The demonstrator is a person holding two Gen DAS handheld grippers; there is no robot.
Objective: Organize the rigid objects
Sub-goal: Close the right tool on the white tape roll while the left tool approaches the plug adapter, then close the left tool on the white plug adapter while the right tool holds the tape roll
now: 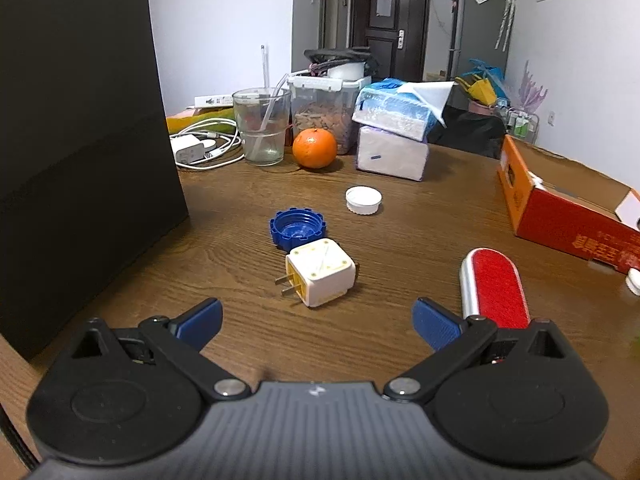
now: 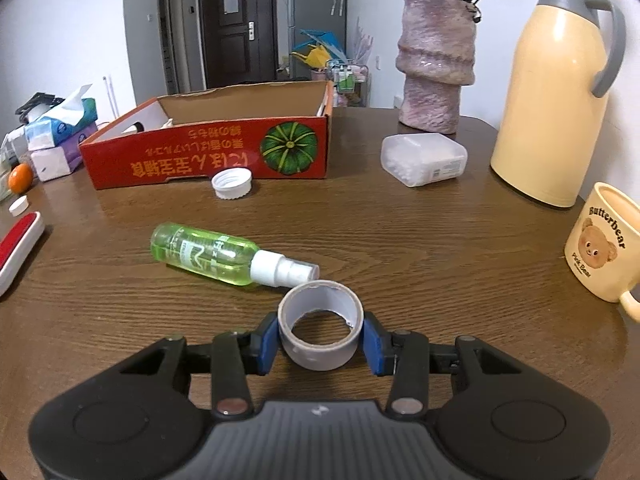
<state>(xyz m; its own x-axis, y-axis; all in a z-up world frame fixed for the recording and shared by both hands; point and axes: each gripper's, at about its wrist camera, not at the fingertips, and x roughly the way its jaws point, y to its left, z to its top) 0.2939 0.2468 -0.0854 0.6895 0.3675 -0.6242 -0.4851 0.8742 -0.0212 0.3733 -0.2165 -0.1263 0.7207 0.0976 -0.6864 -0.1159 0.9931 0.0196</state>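
Note:
My left gripper (image 1: 316, 324) stands open just above the wooden table, its blue pads wide apart. Ahead of it, between the finger lines, lies a white plug adapter (image 1: 320, 272) with its prongs pointing left; a blue ridged cap (image 1: 297, 232) touches its far side. A white cap (image 1: 363, 199) lies further back. A red lint brush (image 1: 496, 292) lies beside the right finger. My right gripper (image 2: 320, 340) is shut on a grey tape roll (image 2: 320, 326), the pads pressing both sides. A green spray bottle (image 2: 224, 258) lies just beyond the roll.
An open red cardboard box (image 2: 208, 156) stands at the back with a white ridged cap (image 2: 232, 184) before it. A black box (image 1: 80, 140) walls the left. An orange (image 1: 314, 148), glass (image 1: 262, 128), tissue packs (image 1: 394, 136), cotton-swab case (image 2: 424, 158), vase (image 2: 436, 68), thermos (image 2: 556, 88) and mug (image 2: 600, 244) ring the table.

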